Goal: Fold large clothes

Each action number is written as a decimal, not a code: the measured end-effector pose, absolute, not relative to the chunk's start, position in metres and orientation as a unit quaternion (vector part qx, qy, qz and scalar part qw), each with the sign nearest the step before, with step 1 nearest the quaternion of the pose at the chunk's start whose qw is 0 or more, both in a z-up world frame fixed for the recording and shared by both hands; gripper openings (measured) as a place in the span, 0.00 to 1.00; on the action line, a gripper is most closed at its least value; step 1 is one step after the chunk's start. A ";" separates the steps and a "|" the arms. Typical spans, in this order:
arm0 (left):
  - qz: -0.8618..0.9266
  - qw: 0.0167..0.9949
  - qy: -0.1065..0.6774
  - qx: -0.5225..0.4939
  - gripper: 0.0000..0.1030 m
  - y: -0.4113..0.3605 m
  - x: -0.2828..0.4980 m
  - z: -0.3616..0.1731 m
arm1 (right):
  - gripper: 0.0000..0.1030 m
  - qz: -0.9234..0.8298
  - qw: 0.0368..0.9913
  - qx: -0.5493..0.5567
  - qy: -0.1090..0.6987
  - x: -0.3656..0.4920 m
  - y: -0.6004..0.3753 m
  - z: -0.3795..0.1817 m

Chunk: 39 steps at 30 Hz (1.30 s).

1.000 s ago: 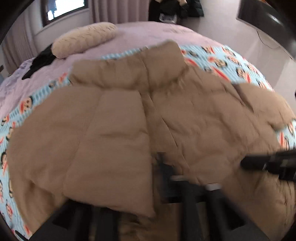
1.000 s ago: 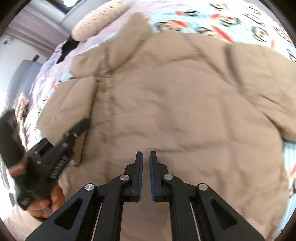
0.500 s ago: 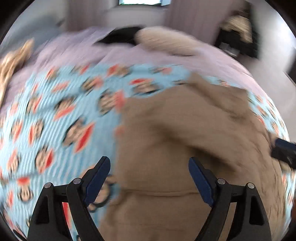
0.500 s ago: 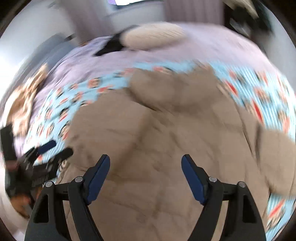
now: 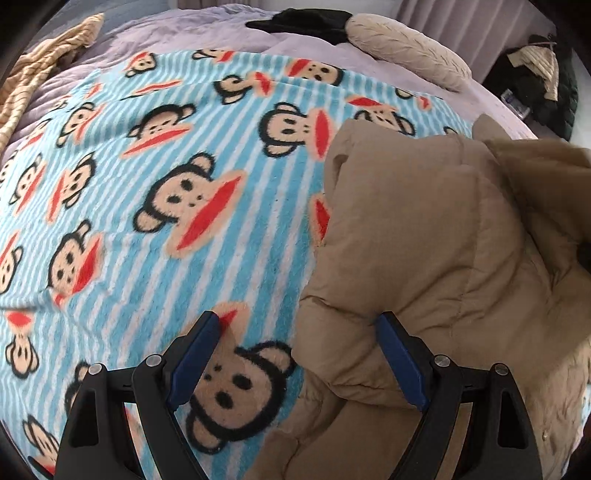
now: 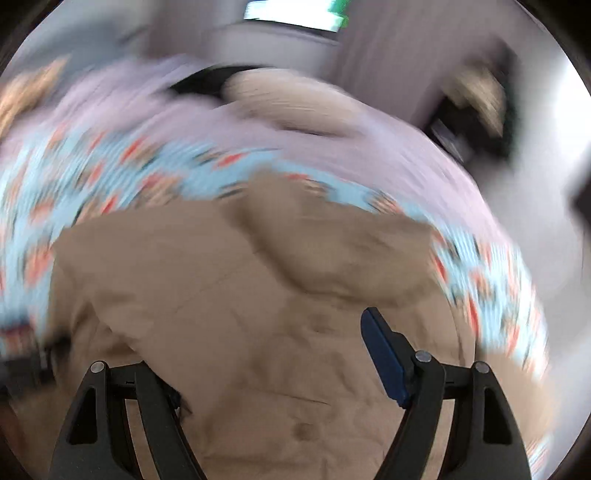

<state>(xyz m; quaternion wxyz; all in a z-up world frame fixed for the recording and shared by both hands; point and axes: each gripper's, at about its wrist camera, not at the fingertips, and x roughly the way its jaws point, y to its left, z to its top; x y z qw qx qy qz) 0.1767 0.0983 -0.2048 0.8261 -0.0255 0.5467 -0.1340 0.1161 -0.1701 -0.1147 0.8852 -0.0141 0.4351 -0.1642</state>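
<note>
A tan puffer jacket [image 5: 436, 258] lies spread on a blue striped monkey-print blanket [image 5: 147, 184]. In the left wrist view it fills the right half, its collar toward the far right. My left gripper [image 5: 295, 332] is open above the jacket's left edge, one finger over the blanket and the other over the tan fabric, pinching nothing. The right wrist view is blurred. There the jacket [image 6: 258, 314] fills the lower middle. My right gripper [image 6: 273, 350] is open just above it. Its right blue pad [image 6: 380, 354] shows, while a fold of fabric hides the left pad.
The blanket lies on a lilac bed sheet [image 5: 303, 51]. A beige knitted pillow [image 5: 406, 51] and a black garment [image 5: 306, 22] sit at the far end. A tan striped throw [image 5: 33, 77] lies far left. Dark clothes [image 5: 535, 77] are piled beyond the bed at right.
Both grippers went from shut or nearly shut to wide open. The left one swung over to the jacket's left edge above the blanket. The right one lifted and turned toward the collar.
</note>
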 end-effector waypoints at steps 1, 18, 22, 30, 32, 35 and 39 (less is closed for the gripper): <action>-0.145 0.822 0.549 -0.038 0.85 0.100 0.185 -0.201 | 0.79 -0.172 0.882 0.052 0.435 0.108 -0.197 -0.113; -0.217 0.802 0.555 -0.045 0.17 0.071 0.257 -0.186 | 0.08 -0.096 0.751 0.462 0.462 0.046 -0.324 -0.195; -0.179 0.814 0.552 -0.022 0.31 0.073 0.261 -0.198 | 0.08 -0.097 0.756 0.432 0.482 0.061 -0.307 -0.215; -0.162 0.849 0.503 0.013 0.34 0.087 0.233 -0.145 | 0.19 -0.113 0.794 0.343 0.489 0.071 -0.318 -0.188; -0.183 0.848 0.496 0.022 0.34 0.091 0.216 -0.138 | 0.36 -0.142 0.793 0.335 0.488 0.065 -0.326 -0.178; -0.197 0.839 0.506 0.046 0.34 0.089 0.192 -0.145 | 0.44 -0.194 0.813 0.300 0.460 0.047 -0.329 -0.152; -0.181 0.825 0.530 0.080 0.34 0.076 0.176 -0.180 | 0.16 -0.174 0.841 0.255 0.444 0.030 -0.314 -0.130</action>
